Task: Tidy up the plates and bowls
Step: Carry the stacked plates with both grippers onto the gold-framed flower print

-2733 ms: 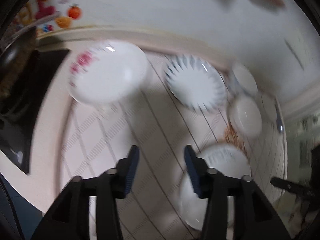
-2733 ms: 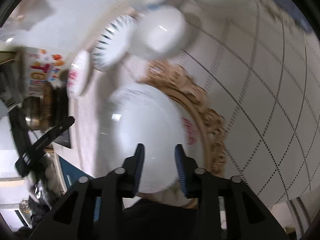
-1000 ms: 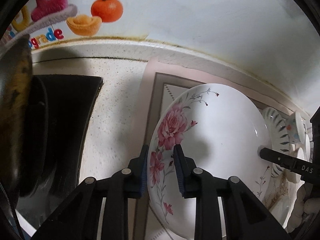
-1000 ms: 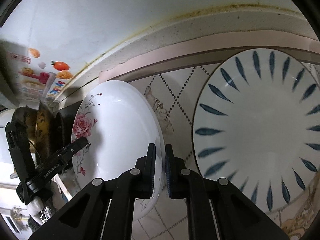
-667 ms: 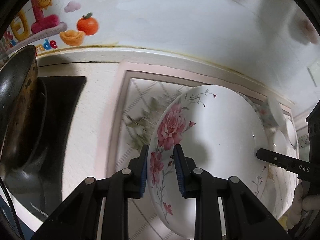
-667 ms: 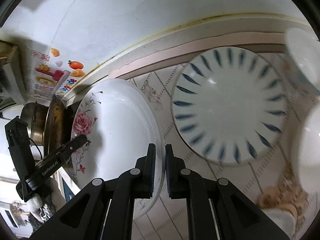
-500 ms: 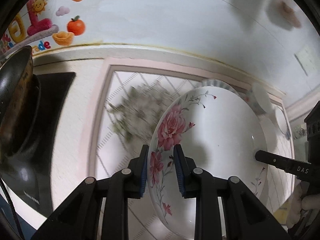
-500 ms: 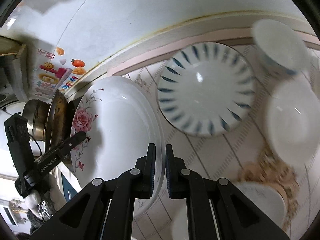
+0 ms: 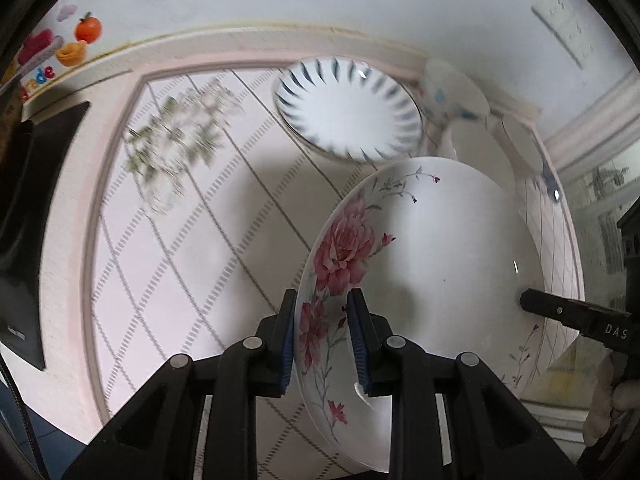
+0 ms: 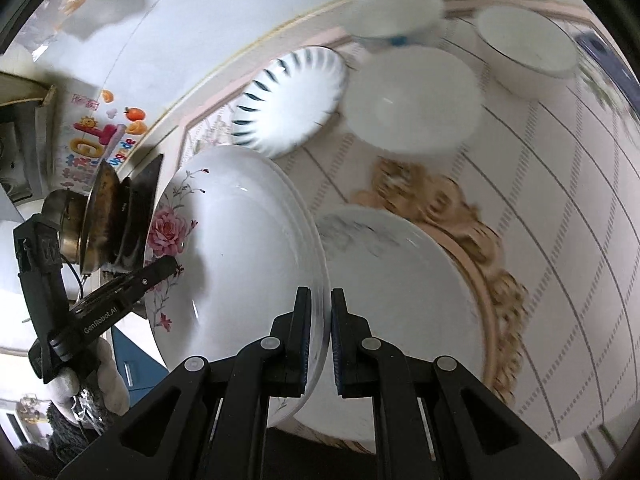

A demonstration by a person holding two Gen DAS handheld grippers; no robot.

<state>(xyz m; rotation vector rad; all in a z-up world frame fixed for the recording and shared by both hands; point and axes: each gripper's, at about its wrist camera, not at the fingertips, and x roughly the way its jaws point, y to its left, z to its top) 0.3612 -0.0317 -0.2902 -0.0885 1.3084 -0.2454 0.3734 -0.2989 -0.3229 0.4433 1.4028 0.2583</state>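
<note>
Both tongs, left tongs (image 9: pixel 321 334) and right tongs (image 10: pixel 319 338), still pinch opposite rims of the glossy rose plate (image 9: pixel 424 264), now carried from the stove end to above a plain white plate (image 10: pixel 404 304), nearer than the blue-streaked plate (image 9: pixel 348 110) on the tabletop (image 9: pixel 172 248).

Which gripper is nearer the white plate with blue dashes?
Left, though narrowly. The blue-dashed plate lies just beyond the left gripper; the right gripper sits farther back, across the rose plate both hold.

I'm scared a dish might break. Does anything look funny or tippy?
Yes. The rose plate isn't lying on the counter: it is up in the air, tilted, pinched at opposite rims by the left gripper and right gripper. No spill shows; blur hides fine cracks.
</note>
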